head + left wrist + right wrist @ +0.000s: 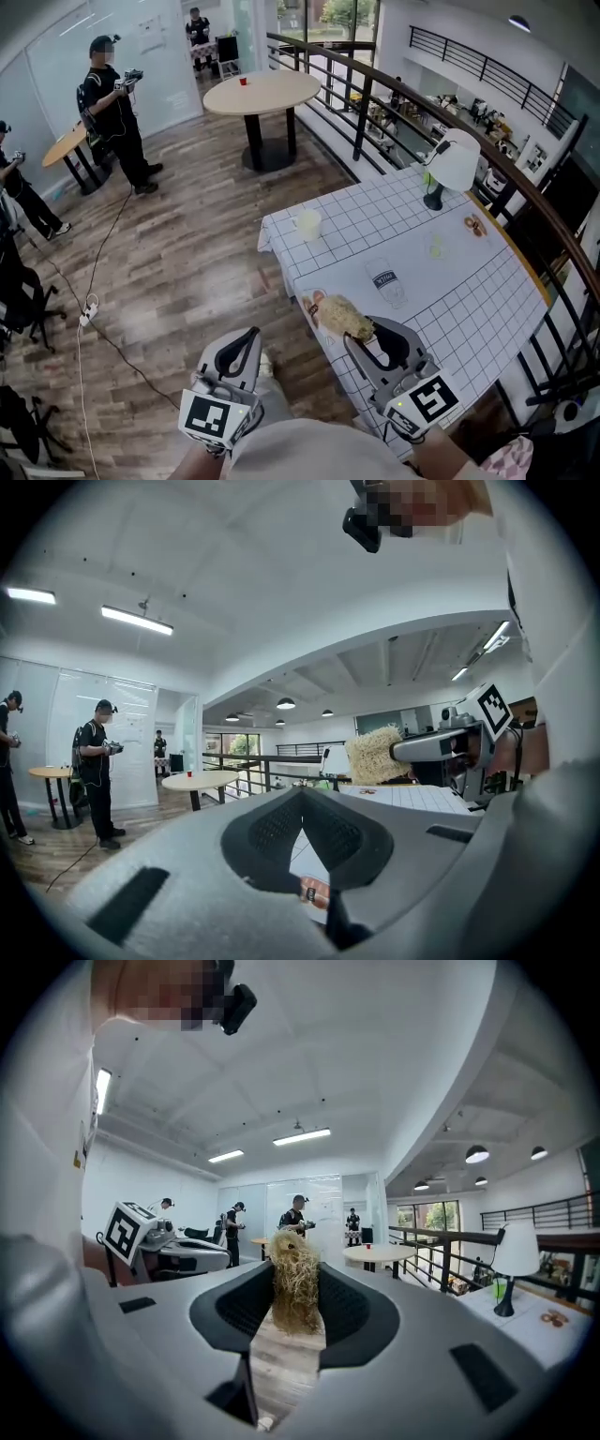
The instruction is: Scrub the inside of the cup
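A white cup (307,224) stands near the far left corner of the table with the white checked cloth (469,300). A clear glass (386,281) with a label stands mid-table. My right gripper (362,334) is over the table's near left edge, shut on a straw-coloured fibrous scrubber (345,319). In the right gripper view, the scrubber (295,1288) sticks out from between the jaws of the right gripper (293,1271). My left gripper (252,335) hangs over the wooden floor left of the table, shut and empty. In the left gripper view, the left gripper (302,801) points at the table, with the scrubber (378,754) at its right.
A white lamp (452,165) stands at the table's far side, with small brown rings (474,225) and a green object (434,248) near it. A black railing (525,197) runs behind the table. A round table (262,93) and several people stand on the floor beyond.
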### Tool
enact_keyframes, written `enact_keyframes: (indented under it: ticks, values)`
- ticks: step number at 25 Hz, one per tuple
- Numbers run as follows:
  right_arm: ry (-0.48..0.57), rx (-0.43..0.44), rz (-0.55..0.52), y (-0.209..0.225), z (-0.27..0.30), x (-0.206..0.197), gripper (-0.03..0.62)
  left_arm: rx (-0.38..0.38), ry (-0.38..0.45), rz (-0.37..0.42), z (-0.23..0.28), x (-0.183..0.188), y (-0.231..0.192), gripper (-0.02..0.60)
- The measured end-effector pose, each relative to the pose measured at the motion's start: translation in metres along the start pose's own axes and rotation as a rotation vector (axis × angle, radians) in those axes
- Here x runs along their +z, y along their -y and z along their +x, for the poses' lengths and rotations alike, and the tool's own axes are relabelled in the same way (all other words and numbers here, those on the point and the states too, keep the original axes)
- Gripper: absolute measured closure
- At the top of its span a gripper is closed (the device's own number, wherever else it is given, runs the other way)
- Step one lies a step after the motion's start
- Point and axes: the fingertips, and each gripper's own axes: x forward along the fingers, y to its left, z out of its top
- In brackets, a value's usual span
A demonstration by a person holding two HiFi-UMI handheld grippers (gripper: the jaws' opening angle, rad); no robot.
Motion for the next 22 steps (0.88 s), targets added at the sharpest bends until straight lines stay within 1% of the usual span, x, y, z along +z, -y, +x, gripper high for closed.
enact_keyframes:
  ticks: [2,7,13,16,20,22]
  values:
    - [-0.003,-0.012,0.022,0.007,0.014,-0.001,0.456,-0.014,0.000,-0.001,0.013,-0.001,-0.012,0.568]
    - [-0.026,-0.039,0.012,0.025,0.057,0.002,0.456,-0.051,-0.008,-0.010,0.047,-0.003,-0.048,0.568]
    - [-0.054,-0.085,0.026,0.051,0.115,0.006,0.456,-0.090,-0.024,-0.030,0.086,-0.005,-0.103,0.568]
    - [-0.066,-0.118,0.027,0.064,0.145,0.009,0.454,-0.110,-0.026,-0.024,0.105,-0.005,-0.133,0.568]
    - [-0.077,-0.149,0.036,0.075,0.188,0.016,0.454,-0.151,-0.046,-0.036,0.128,-0.002,-0.171,0.568]
    - [-0.083,-0.156,0.024,0.079,0.208,0.019,0.454,-0.172,-0.057,-0.042,0.140,-0.004,-0.189,0.568]
